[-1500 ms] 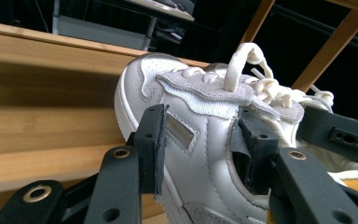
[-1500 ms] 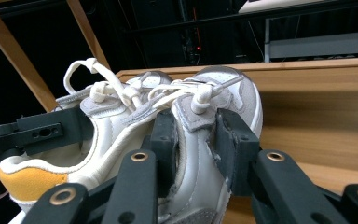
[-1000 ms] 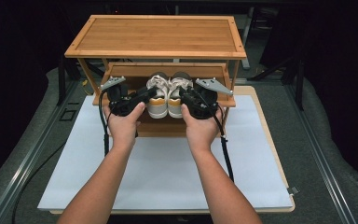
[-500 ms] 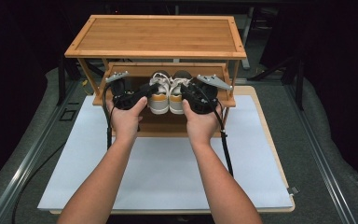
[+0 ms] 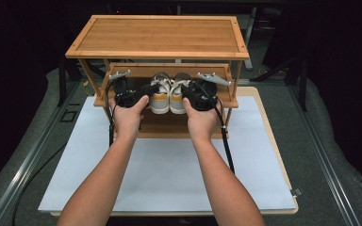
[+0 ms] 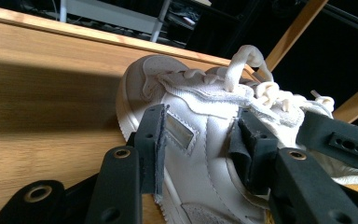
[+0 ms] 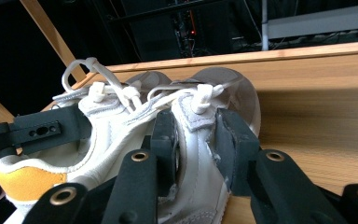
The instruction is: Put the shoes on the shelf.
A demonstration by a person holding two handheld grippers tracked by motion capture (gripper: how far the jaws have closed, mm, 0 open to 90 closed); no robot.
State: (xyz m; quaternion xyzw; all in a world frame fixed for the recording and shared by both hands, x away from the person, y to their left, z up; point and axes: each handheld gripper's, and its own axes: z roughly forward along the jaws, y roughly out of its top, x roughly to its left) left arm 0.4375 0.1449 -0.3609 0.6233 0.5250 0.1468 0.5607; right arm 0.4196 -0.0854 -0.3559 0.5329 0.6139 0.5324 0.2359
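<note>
A pair of white sneakers with yellow heels rests side by side on the middle shelf [image 6: 46, 154] of a bamboo shoe rack [image 5: 160, 37]. My left gripper [image 5: 150, 89] is shut on the left shoe [image 5: 160, 100]; its pads [image 6: 151, 140] squeeze the shoe's upper [image 6: 200, 126]. The right gripper [image 5: 185, 89] is shut on the right shoe [image 5: 176, 100]. In the right gripper view, the right gripper [image 7: 198, 144] clamps that shoe's laced upper [image 7: 193, 121], with the left shoe [image 7: 98, 140] beside it. Both grippers point into the rack.
The rack stands at the far end of a white mat [image 5: 169, 174] on a wooden board [image 5: 275, 150]. Its top shelf overhangs the shoes, and slanted side struts [image 7: 46, 28] frame the opening. Cables [image 5: 226, 141] trail back from both grippers.
Both hands have pushed a little farther into the rack, taking the shoes with them along the middle shelf. The jaws keep the same grip.
</note>
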